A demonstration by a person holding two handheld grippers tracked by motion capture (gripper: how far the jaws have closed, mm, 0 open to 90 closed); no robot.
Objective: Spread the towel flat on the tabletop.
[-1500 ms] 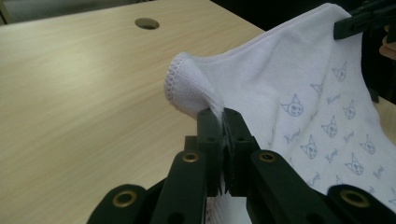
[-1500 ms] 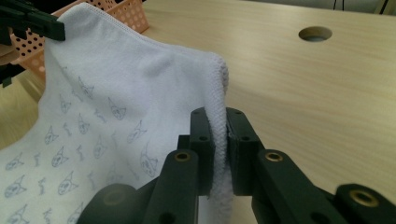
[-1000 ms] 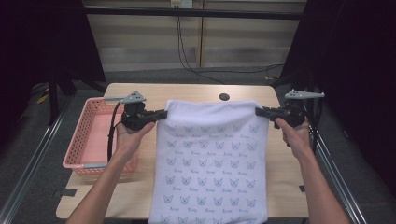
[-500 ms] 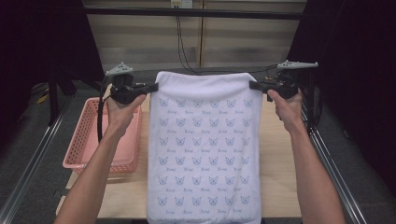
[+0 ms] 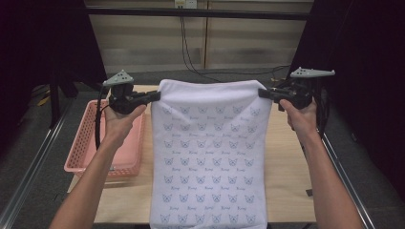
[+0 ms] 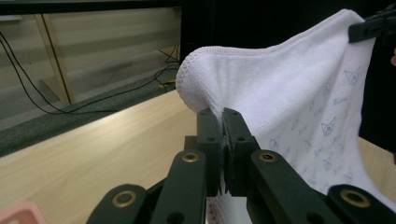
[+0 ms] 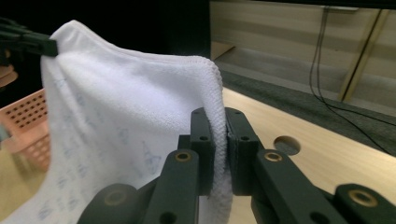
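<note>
Over the wooden counter (image 5: 286,181) the white towel (image 5: 207,157) hangs long-ways down, its top edge stretched between the left gripper (image 5: 156,95) and right gripper (image 5: 261,92), each pinching one top corner

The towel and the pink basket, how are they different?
The towel is white with little blue prints; the basket is plain pink with holes. The towel hangs in the air, pinched at its top corners by the left tongs and right tongs; the basket sits on the table, untouched.
</note>
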